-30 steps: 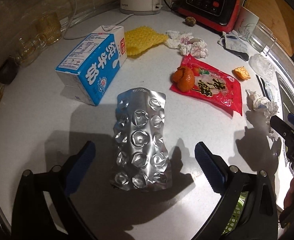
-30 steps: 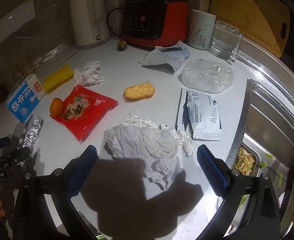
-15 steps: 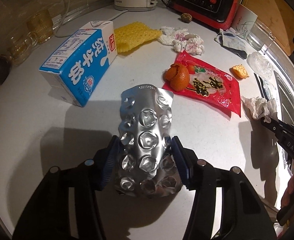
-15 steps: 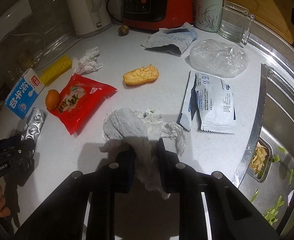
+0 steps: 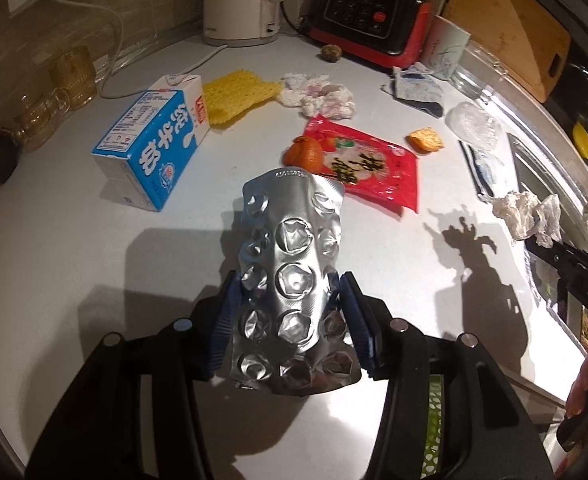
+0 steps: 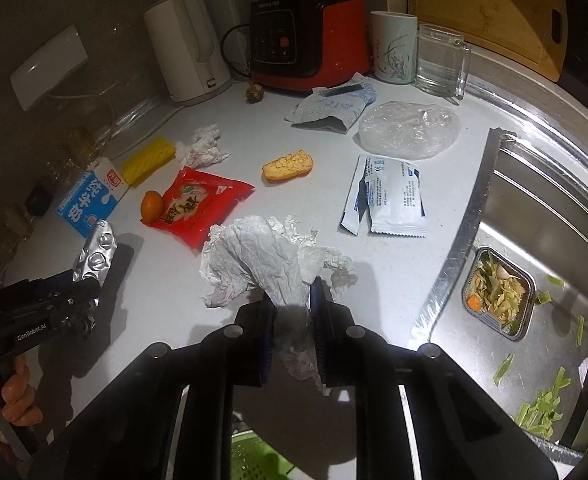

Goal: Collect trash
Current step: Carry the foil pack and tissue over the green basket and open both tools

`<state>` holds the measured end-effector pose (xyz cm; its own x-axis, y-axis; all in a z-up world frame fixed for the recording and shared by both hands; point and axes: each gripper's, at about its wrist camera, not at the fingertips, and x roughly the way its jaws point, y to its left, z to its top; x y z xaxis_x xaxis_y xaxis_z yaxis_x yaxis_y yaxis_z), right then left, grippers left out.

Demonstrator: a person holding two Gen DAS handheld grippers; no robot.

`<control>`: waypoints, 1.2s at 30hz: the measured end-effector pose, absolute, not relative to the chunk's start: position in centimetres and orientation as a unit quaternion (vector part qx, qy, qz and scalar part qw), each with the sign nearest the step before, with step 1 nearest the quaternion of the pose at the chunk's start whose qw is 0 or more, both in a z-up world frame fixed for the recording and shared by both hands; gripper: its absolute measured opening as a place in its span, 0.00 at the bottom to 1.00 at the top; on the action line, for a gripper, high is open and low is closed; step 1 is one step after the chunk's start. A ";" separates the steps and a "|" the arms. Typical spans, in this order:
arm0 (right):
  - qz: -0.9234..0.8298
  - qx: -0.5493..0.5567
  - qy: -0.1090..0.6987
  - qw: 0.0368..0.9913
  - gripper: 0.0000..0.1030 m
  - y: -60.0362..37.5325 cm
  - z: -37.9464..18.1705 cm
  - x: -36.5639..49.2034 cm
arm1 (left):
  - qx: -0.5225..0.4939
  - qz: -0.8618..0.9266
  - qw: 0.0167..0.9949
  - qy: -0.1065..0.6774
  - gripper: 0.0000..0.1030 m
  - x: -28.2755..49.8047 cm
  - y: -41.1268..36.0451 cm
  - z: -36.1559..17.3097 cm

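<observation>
At the far left of the grey tabletop point(image 5: 73, 280) a blue-and-white milk carton point(image 5: 153, 152) lies on its side, large white Chinese characters down its blue face and a small red tag at the top; the fine print is too small to read. Just right of it, the left gripper point(image 5: 289, 320) is clamped on a silver blister pack point(image 5: 289, 276), blue pads pressing both long edges so the foil bows up between them, with a stamped code along its top edge that I cannot make out. In the right wrist view that gripper's point(image 6: 81, 296) black body carries the words "GenRobot.AI". Beyond the pack sits an orange peel point(image 5: 304, 152) touching a red snack wrapper point(image 5: 366, 164) printed with dark Chinese characters. Behind these lie a yellow foam net point(image 5: 237, 96) and a wad of white tissue point(image 5: 318, 96), with a white kettle point(image 6: 189, 48) against the wall. Further right, the right gripper point(image 6: 291, 320) is closed tight on a crumpled paper towel point(image 6: 261, 256), pinched between its pads and bunching out in front. Behind stands a red-and-black appliance point(image 6: 306, 36) marked "Joyoung", then a white cup point(image 6: 394, 48) painted with a grass sprig and a glass mug point(image 6: 440, 62). Two white sachets point(image 6: 390, 196) bear a CE mark, by a clear plastic bag point(image 6: 410, 128). At the far right is the steel sink point(image 6: 534, 208).
</observation>
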<state>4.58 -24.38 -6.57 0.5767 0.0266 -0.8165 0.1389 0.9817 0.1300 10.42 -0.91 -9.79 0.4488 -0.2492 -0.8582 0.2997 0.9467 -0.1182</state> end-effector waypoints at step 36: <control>-0.155 0.210 0.491 0.831 0.20 -18.8 -9.8 -20.3 | 0.138 -0.369 0.766 0.508 0.84 -8.2 -3.8 -9.1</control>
